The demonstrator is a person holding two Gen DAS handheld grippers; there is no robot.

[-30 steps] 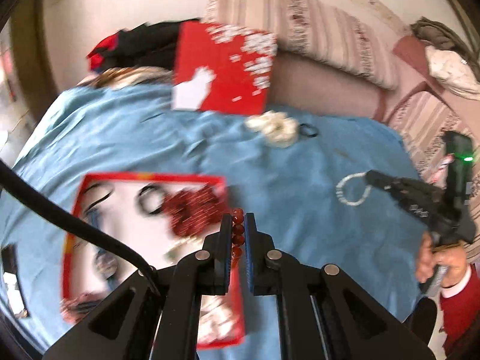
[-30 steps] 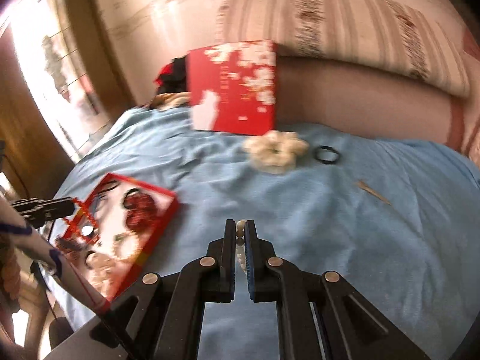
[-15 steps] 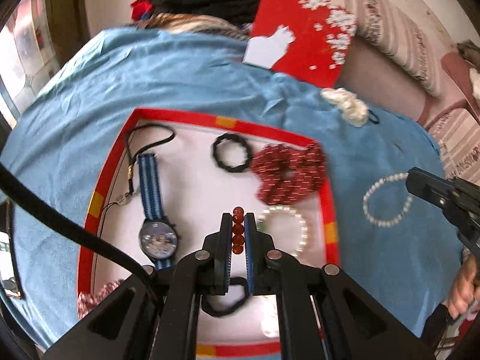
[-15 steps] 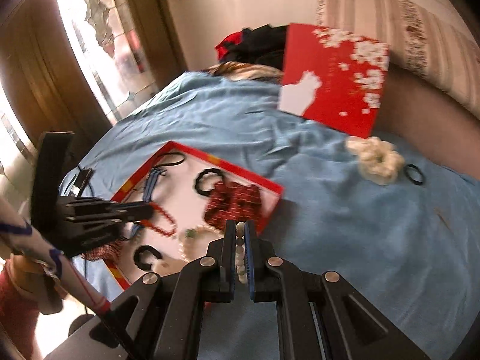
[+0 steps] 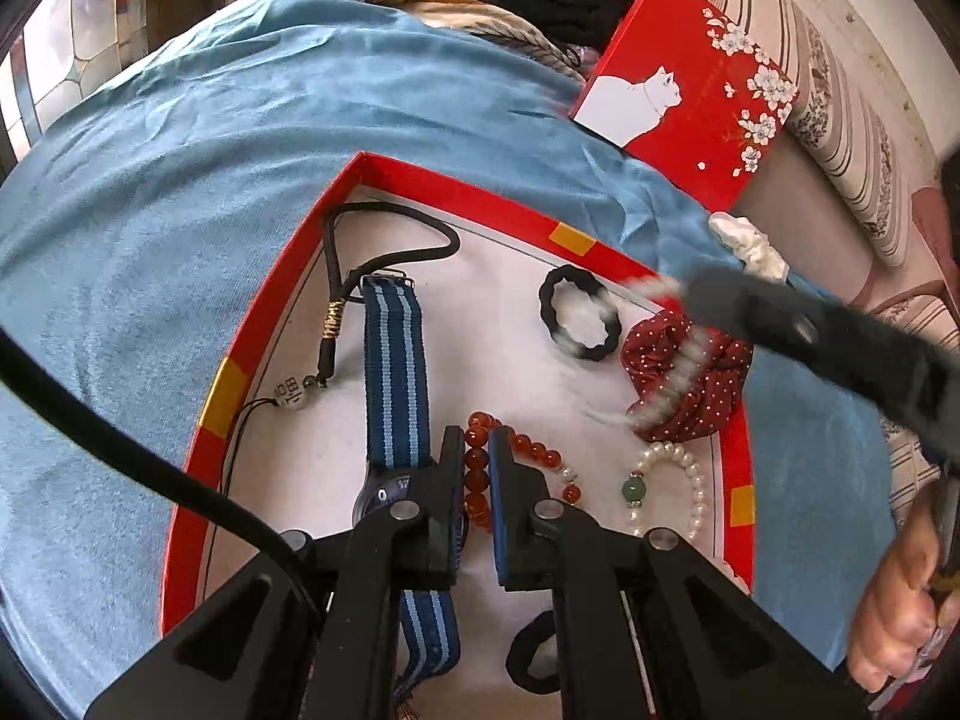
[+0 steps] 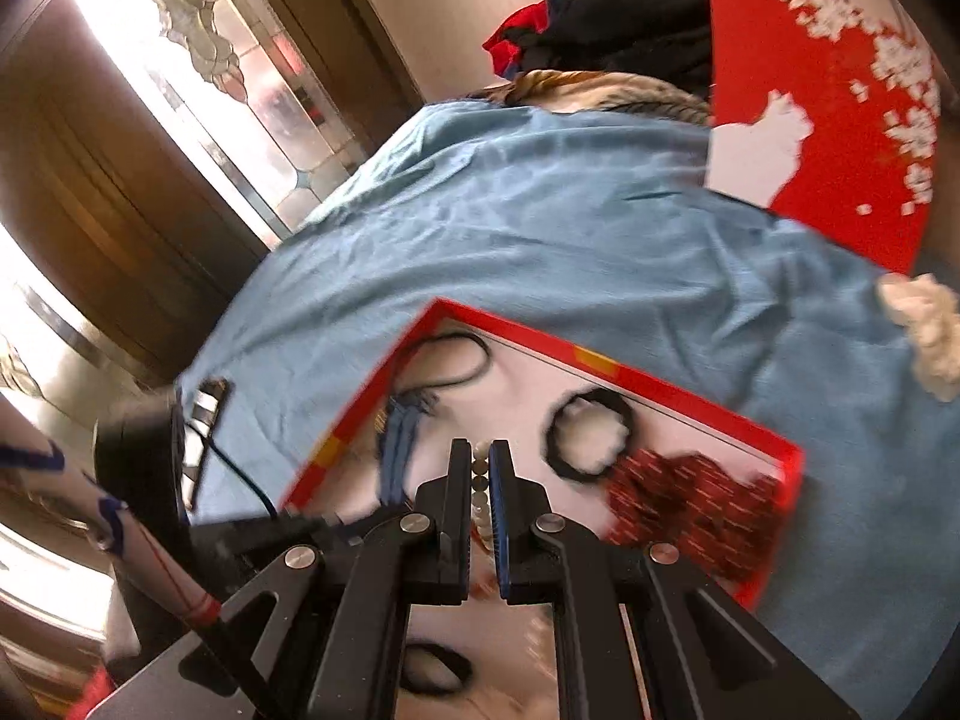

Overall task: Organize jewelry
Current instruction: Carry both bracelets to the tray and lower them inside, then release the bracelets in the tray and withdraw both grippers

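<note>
A red-rimmed tray [image 5: 414, 180] with a white floor lies on the blue cloth; it also shows in the right wrist view [image 6: 606, 363]. My left gripper [image 5: 477, 450] is shut on a red bead bracelet [image 5: 537, 453], low over the tray floor. My right gripper [image 6: 480, 459] is shut on a white pearl bracelet [image 6: 478, 480] and hangs over the tray; it shows blurred in the left wrist view [image 5: 750, 306]. In the tray lie a blue striped watch [image 5: 396, 372], a black hair tie [image 5: 579, 321], a red dotted scrunchie [image 5: 690, 378], a pearl bracelet with a green bead [image 5: 666, 492] and a black cord [image 5: 384, 240].
A red box lid with a white cat [image 5: 684, 96] leans against the striped sofa back. A white scrunchie [image 5: 750, 243] lies on the blue cloth [image 5: 210, 180] beyond the tray. Dark clothes [image 6: 618, 12] are piled at the far end. A window is at the left.
Both grippers have moved toward the tray. My left gripper has dropped low so the red beads reach the tray floor. My right gripper has come over the tray with the pearl bracelet.
</note>
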